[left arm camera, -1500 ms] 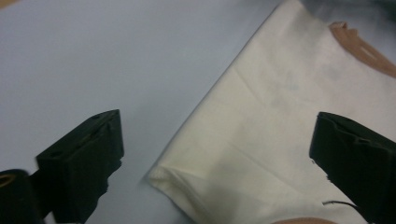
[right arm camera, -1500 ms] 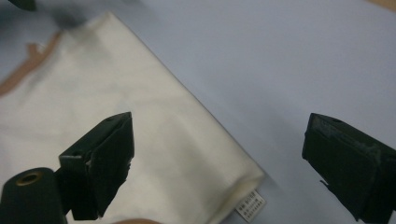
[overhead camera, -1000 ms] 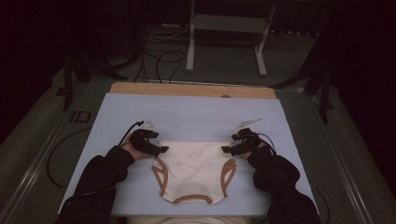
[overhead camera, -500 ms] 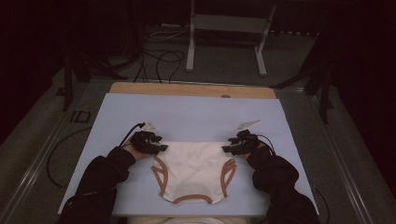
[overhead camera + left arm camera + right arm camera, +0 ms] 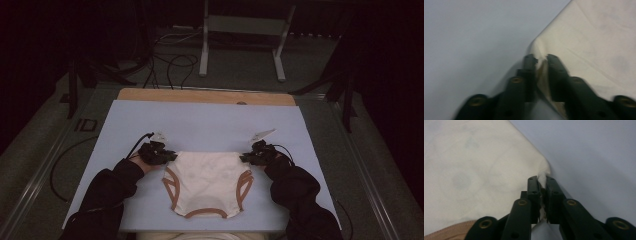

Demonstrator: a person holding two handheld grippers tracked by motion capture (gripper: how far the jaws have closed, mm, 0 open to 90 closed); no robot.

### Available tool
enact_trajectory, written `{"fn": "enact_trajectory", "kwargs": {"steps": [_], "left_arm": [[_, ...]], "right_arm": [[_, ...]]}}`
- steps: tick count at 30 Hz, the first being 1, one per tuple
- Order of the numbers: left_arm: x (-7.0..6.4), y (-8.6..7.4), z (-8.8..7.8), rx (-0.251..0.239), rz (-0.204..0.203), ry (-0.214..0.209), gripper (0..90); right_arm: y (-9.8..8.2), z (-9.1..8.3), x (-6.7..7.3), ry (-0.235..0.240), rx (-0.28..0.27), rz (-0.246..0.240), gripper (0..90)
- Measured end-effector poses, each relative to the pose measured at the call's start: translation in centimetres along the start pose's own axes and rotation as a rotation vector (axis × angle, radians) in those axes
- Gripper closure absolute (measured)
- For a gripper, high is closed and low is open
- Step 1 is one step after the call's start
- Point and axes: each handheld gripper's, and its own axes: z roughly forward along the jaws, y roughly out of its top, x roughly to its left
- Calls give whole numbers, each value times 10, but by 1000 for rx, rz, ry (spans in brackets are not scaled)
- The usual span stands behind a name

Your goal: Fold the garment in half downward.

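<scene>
Cream cotton underpants with tan trim [image 5: 207, 184] flat on pale blue bench [image 5: 210, 122], waistband far side. Left claw [image 5: 541, 58], right claw [image 5: 541, 178] just pinched shut on waistband corners, likely readying even lift or fold.

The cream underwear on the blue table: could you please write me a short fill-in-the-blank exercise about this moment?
1. The cream underwear lies flat on the ____ table.
2. The left tongs are shut on the underwear's upper ____.
3. The underwear's leg openings are trimmed in ____.
4. The right tongs pinch the ____.

Missing words: blue; corner; brown; underwear
</scene>
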Motion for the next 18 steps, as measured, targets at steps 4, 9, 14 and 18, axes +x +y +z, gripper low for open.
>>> {"fn": "enact_trajectory", "kwargs": {"steps": [4,9,14,18], "left_arm": [[-1,1,-3,-13,-2,-14,857],[-2,6,-10,-36,12,-23,863],[-5,10,-15,-60,24,-13,864],[-5,15,-18,-68,33,-3,864]], "right_arm": [[2,-4,0,9,-14,1,863],[5,-14,0,18,-41,-1,864],[10,-22,0,13,-56,-17,864],[12,-26,-1,6,-65,-20,864]]}}
